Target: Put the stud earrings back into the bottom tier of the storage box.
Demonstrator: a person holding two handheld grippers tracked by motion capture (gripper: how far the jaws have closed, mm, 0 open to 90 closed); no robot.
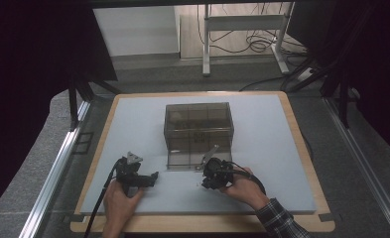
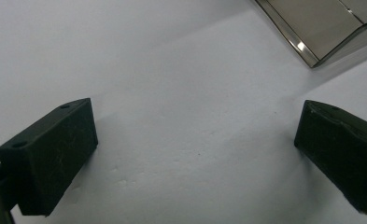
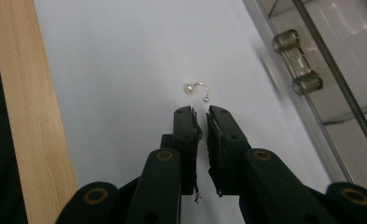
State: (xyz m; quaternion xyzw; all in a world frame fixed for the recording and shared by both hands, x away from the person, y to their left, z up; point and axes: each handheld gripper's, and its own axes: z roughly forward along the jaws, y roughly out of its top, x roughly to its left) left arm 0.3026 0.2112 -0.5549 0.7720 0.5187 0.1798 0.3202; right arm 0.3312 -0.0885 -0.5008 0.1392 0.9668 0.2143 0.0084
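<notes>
Your left gripper (image 1: 154, 176) rests low on the white mat (image 1: 262, 163), jaws spread wide over bare surface. Your right gripper (image 3: 200, 111) has its jaws nearly together, nothing between them; a small curved earring with a pearl end (image 3: 197, 89) lies on the mat just beyond their tips. The smoky clear box (image 1: 198, 126) stands mid-mat, its drawer front and knob (image 3: 297, 62) close beside your right gripper.
</notes>
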